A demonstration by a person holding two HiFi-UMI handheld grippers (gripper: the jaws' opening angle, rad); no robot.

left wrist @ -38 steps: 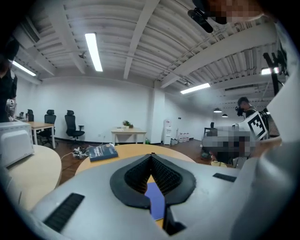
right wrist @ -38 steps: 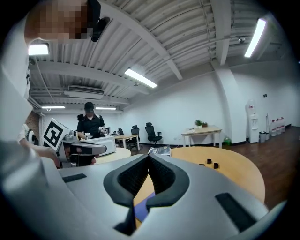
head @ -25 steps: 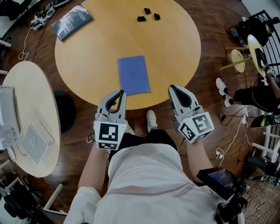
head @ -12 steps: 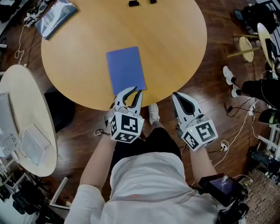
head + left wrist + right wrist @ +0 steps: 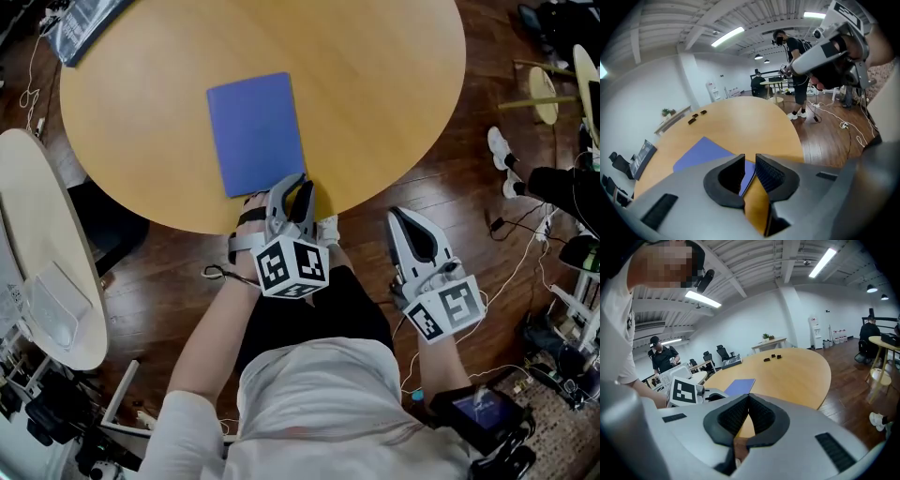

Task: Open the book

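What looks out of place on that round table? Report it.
Nothing stands out. The blue book lies flat and closed near the edge of the table, with the left claw at its near corner.

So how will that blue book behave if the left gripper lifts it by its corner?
The blue book looks thin and lies flat, so it is probably light and its cover may flex. The table looks smooth, so the book could slide when the left gripper pushes at its near corner.
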